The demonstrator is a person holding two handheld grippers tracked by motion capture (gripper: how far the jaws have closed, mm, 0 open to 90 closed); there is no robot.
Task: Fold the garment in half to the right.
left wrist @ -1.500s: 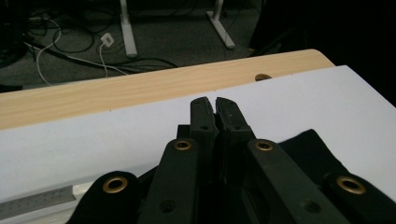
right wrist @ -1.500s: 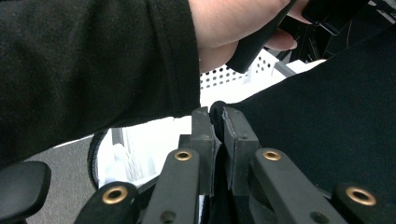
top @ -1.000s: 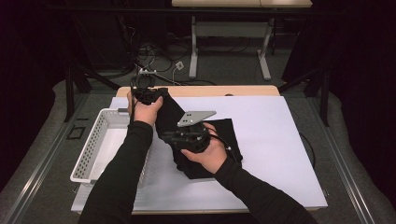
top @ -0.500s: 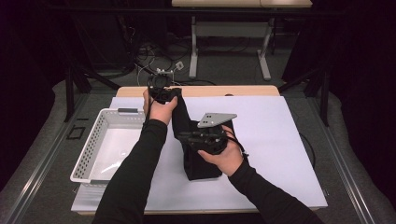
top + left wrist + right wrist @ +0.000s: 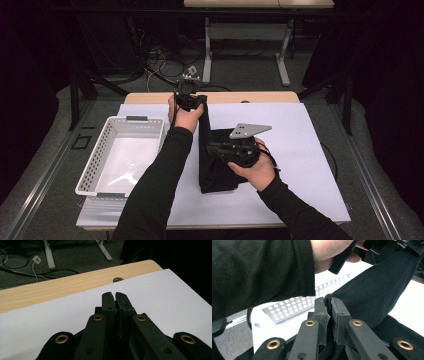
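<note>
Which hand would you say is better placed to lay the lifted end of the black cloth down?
Probably the left. Its tool pinches the cloth's raised far end above the white sheet. The right tool, also shut on the cloth, sits at mid-length, better suited to anchoring the fold.

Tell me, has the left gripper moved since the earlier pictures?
Yes. In the high view the left gripper, shut on the black cloth, has gone away from the white basket toward the table's far wooden edge, drawing the cloth out longer.
</note>
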